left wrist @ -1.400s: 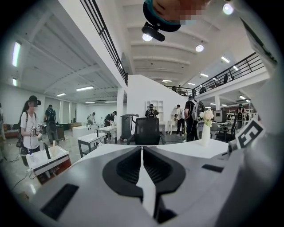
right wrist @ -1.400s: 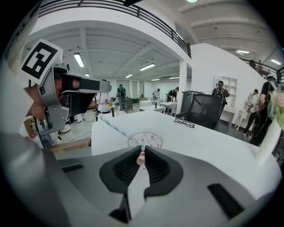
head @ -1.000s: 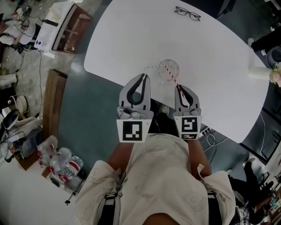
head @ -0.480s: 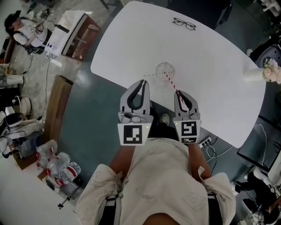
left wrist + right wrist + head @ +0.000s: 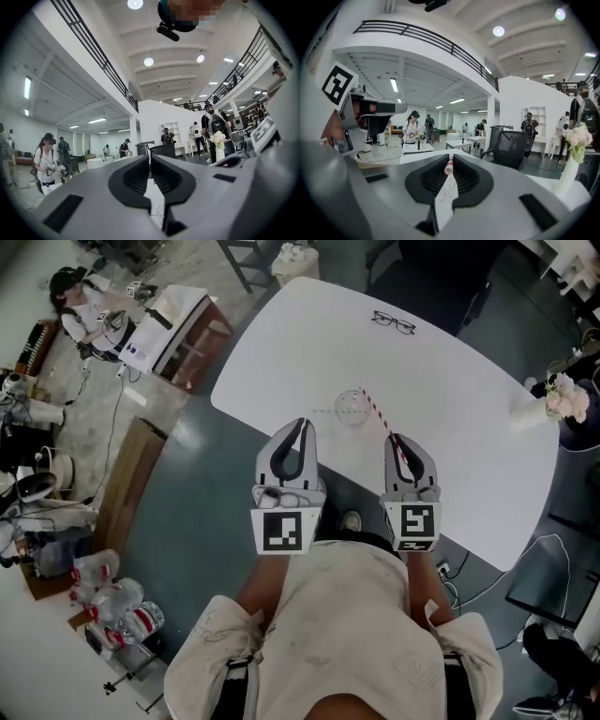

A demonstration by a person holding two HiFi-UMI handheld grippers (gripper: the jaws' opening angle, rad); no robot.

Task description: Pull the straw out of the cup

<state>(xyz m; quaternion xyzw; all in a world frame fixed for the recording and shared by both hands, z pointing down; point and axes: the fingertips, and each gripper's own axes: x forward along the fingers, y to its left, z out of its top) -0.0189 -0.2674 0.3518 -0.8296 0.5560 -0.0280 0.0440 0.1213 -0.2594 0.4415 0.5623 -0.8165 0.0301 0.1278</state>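
- A clear cup (image 5: 349, 409) stands on the white table (image 5: 450, 381), and the red-striped straw (image 5: 380, 416) slants up across its rim.
- The right gripper (image 5: 401, 442) pinches the straw's near end.
- The left gripper (image 5: 301, 425) is closed and empty.

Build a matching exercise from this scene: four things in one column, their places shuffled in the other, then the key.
1 straw
2 glasses
3 vase
4 cup

a by the right edge of the table
b between the jaws of the right gripper
c near side of the table
d far side of the table

Pairs: 1-b; 2-d; 3-a; 4-c
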